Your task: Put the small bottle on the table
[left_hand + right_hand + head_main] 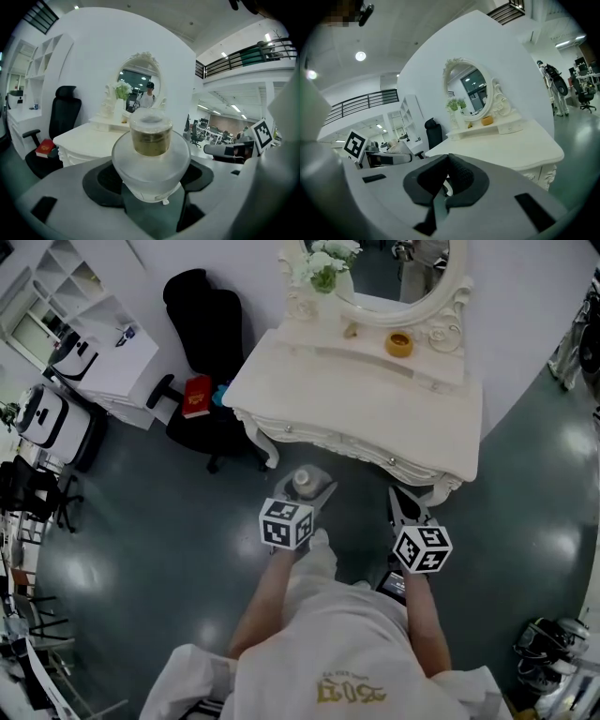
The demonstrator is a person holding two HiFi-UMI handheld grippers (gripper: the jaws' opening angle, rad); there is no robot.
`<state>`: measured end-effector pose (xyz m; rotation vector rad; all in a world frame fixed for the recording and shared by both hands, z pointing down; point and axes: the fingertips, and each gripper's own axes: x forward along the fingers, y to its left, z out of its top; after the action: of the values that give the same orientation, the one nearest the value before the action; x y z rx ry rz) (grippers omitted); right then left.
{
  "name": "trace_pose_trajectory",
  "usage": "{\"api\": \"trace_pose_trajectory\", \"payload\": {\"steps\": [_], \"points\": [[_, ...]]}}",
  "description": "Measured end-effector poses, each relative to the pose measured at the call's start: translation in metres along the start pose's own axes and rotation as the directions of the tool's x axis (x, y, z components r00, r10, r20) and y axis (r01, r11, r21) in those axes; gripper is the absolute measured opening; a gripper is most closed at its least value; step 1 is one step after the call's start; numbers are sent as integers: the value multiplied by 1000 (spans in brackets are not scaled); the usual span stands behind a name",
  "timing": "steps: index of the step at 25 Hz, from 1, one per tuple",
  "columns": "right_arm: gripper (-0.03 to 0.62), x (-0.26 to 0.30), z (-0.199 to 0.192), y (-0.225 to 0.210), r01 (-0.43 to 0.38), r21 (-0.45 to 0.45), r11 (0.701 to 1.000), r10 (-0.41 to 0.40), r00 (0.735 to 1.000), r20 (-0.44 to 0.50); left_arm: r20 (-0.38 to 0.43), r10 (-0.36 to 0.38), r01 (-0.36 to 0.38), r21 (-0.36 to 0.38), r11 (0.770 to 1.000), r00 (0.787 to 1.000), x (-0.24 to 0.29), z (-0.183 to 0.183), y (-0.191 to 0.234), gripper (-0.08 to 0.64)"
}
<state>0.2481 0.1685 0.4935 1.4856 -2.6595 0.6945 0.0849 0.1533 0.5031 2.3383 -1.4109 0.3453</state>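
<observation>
The small bottle, frosted glass with a yellowish neck and a clear cap, sits upright between the dark pads of my left gripper, which is shut on it. From the head view the bottle hangs over the dark floor just in front of the white dressing table, near its front left leg. My right gripper hovers to the right, also short of the table's front edge. Its pads meet with nothing held between them. The table top lies ahead of both grippers.
On the table's back shelf stand an oval mirror, a vase of flowers and a yellow jar. A black office chair with a red book on its seat is left of the table. White shelving stands further left.
</observation>
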Motion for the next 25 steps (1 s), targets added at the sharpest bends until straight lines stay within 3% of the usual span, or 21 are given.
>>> {"api": "trace_pose_trajectory", "payload": {"steps": [11,25], "points": [[11,147,22,-3,44,-28,999,-45,998,-42,-3,10,-10,-31,999,1000,69,42,139,345],[11,347,39,28,62,-69,996,-70,991,-118,-60,-48,48,1,999,997,154,93,302,345]]}}
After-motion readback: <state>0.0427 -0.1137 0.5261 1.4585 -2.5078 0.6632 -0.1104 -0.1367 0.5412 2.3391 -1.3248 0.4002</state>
